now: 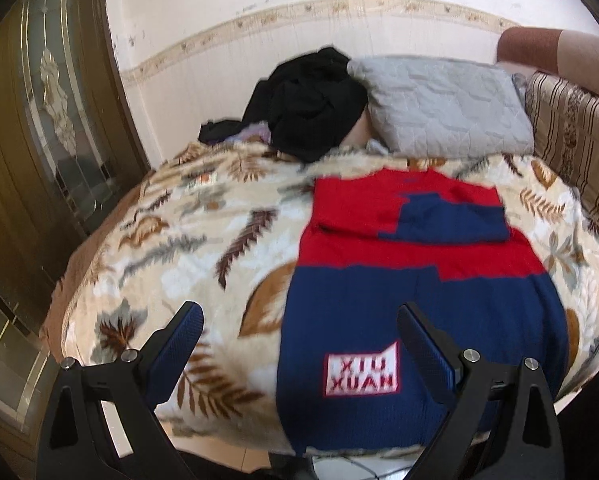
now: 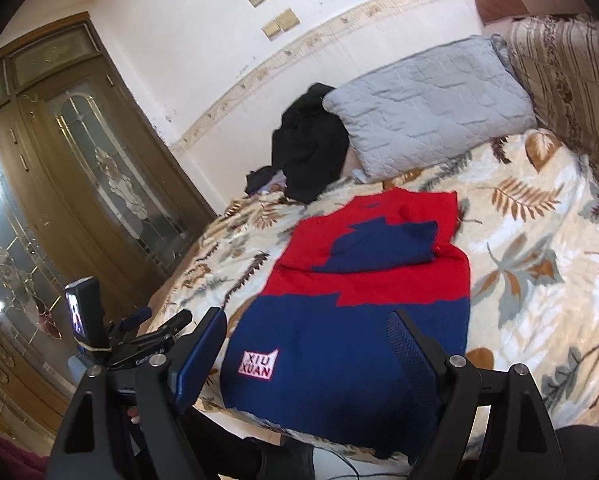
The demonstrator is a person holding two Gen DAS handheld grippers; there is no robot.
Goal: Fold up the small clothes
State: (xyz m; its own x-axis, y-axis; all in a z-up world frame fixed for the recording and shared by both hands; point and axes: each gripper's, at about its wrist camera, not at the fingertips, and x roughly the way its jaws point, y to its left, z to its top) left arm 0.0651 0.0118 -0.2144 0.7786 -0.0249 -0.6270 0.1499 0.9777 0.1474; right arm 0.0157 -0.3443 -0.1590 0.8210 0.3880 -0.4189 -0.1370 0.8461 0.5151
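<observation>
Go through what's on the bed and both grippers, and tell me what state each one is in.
Red and blue sweater: laid flat on the blanket, sleeves folded in across the chest.
Black clothes: crumpled heap, unfolded.
Grey pillow: leaning at the head of the bed.
Leaf-print blanket: spread over the bed.
Left gripper: jaws open, empty.
Right gripper: jaws open, empty.

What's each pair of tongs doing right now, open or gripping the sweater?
Left tongs: open, empty, above the near hem of the red and blue sweater.
Right tongs: open, empty, also over the near hem.
</observation>
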